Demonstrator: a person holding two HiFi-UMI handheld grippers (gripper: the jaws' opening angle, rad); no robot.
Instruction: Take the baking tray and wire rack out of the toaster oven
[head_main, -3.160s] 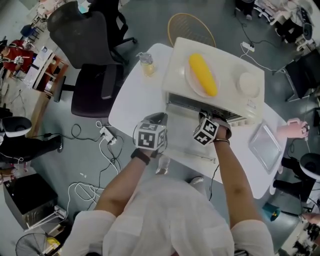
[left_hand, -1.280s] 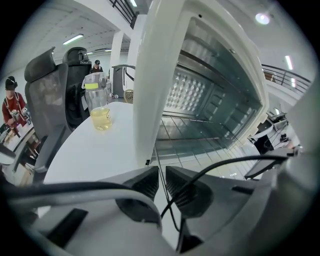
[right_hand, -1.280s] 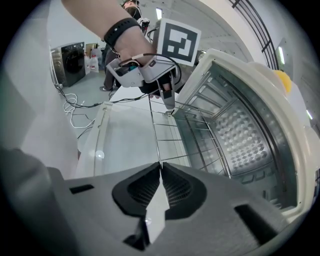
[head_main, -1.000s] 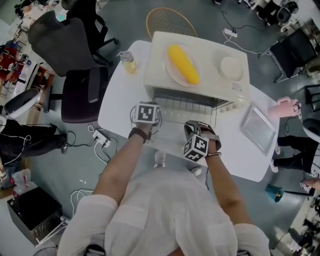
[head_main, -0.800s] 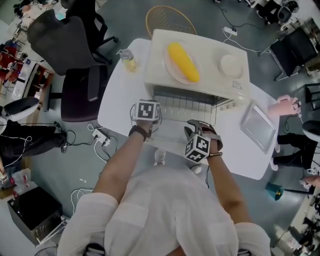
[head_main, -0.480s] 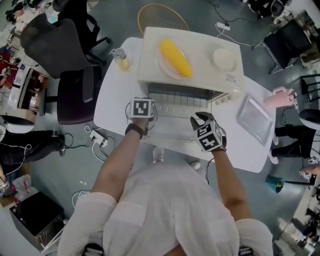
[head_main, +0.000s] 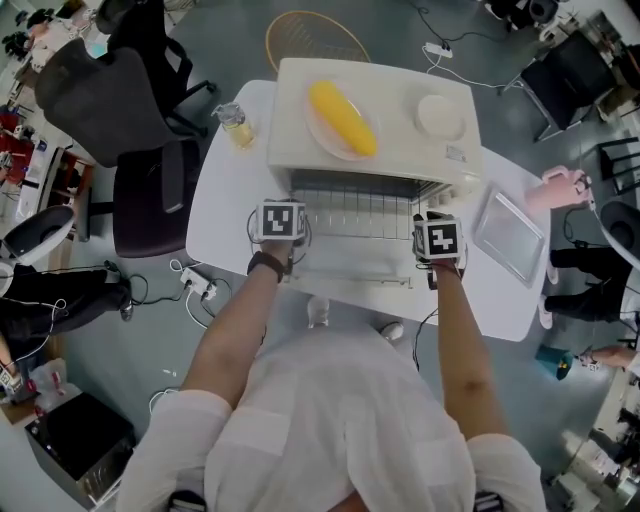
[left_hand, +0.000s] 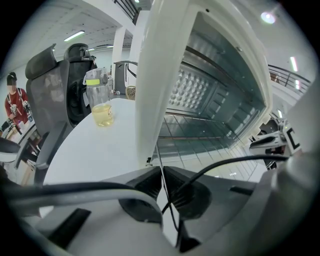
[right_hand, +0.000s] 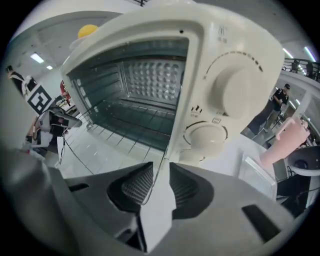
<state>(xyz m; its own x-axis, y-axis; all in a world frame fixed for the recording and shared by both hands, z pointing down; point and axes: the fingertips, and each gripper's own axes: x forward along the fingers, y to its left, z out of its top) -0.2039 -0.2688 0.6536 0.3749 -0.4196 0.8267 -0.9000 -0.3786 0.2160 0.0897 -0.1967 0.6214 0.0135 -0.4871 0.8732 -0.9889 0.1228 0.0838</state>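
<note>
Holds wire rack (head_main: 360, 215) half out of toaster oven (head_main: 395, 150), above its open door (head_main: 345, 283), left gripper (left_hand: 161, 172) clenched on front-left wire. Has just been spreading right gripper (right_hand: 161, 167), now released, right-hand wire loose between jaws. Has baking tray (head_main: 510, 248) lying flat near desk's (head_main: 230, 200) right edge.

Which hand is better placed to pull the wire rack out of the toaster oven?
Left. The left tool is shut on the wire rack; the right tool has just been opening, rack wire unclamped between its jaws.
</note>
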